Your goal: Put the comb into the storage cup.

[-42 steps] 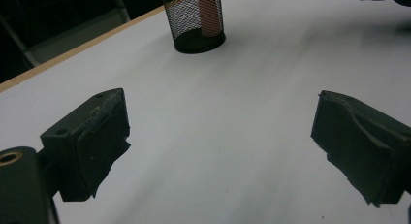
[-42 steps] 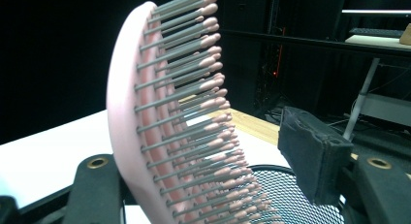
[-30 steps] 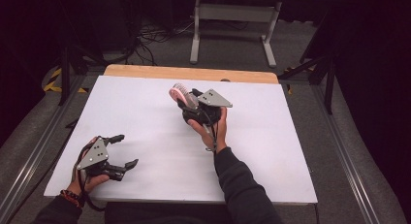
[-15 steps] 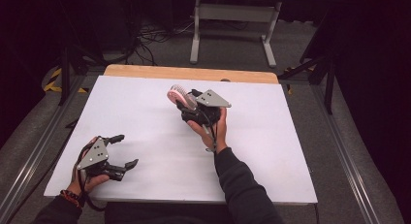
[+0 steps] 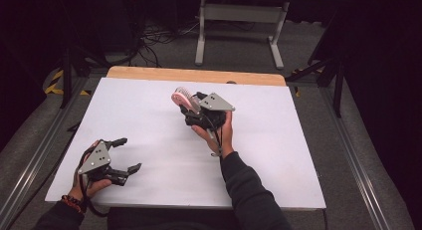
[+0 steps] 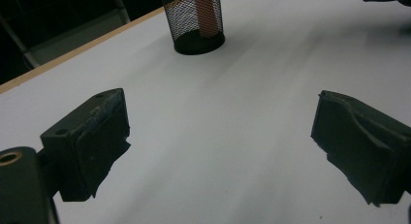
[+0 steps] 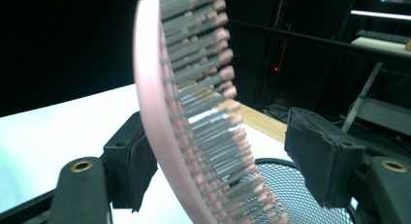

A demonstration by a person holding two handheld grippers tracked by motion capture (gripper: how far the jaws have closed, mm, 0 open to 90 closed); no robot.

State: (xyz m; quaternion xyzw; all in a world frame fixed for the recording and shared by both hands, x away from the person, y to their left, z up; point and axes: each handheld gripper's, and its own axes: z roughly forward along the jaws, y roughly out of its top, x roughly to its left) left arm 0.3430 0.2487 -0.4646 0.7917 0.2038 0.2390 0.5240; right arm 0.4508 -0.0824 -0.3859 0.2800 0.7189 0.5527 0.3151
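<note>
White bench [image 5: 278, 155] under it, the pink brush [image 7: 194, 112] stands head-up in the mesh cup [image 7: 300, 195] between the right gripper's [image 5: 191, 104] just-opening fingers – seemingly free – so a brushing retreat could topple cup and brush; left gripper [image 5: 128, 154] idles open.

No text, label, brand, number or sign can be read anywhere in these views.

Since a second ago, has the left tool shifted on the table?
No. In the high view the left tool sits at the same spot near the table's front left corner, jaws apart.
</note>
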